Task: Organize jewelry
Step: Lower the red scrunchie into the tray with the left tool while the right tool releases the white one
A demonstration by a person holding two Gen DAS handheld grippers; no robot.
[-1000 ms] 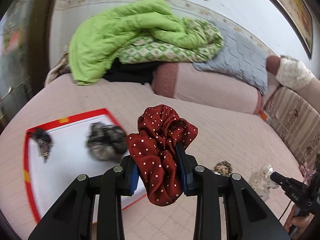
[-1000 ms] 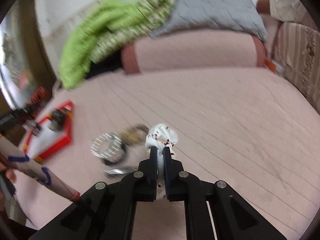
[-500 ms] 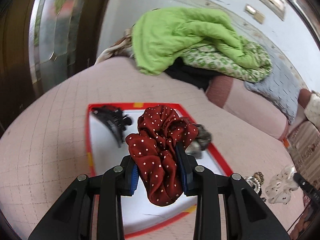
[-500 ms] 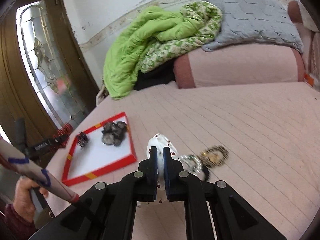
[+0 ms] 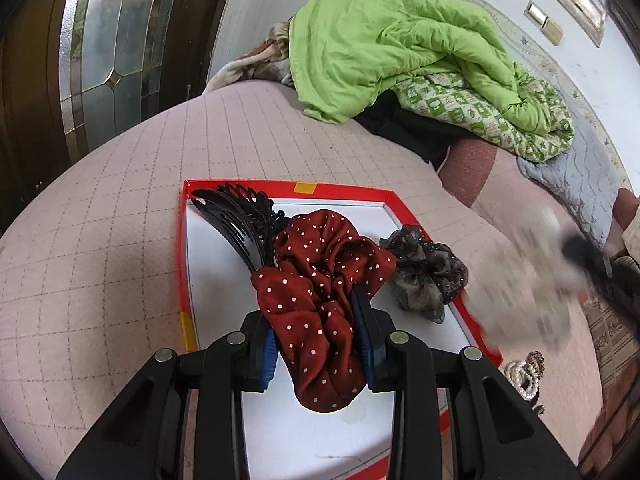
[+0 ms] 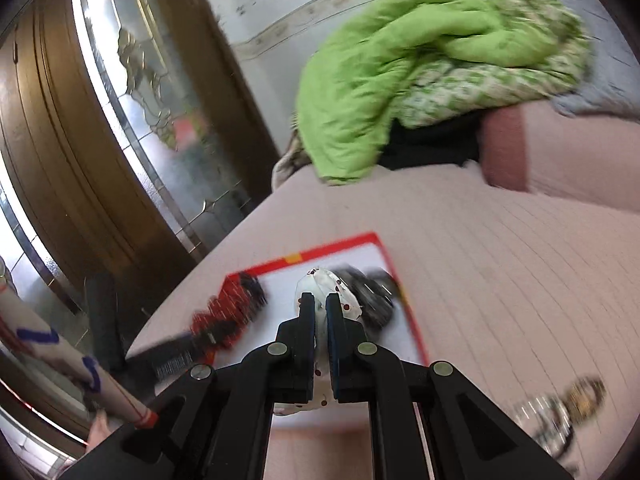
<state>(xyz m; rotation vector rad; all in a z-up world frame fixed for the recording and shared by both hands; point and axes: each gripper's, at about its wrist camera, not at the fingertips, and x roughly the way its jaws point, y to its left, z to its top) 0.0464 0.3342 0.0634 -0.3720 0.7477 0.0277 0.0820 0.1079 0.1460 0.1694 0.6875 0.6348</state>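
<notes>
The left gripper (image 5: 316, 312) is clamped on a red polka-dot scrunchie (image 5: 320, 280) over the middle of the red-rimmed tray (image 5: 344, 194); a black claw clip (image 5: 236, 216) lies in its far left corner, a dark scrunchie (image 5: 424, 272) at its right edge. The right gripper (image 6: 319, 312) pinches a white spotted hair bow (image 6: 344, 300) above the tray's near edge

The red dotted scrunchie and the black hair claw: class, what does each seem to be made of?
Red dotted scrunchie: soft matte woven fabric, judging by its gathered folds and printed white dots. Black hair claw: probably hard glossy plastic, with rigid curved teeth that catch light.
</notes>
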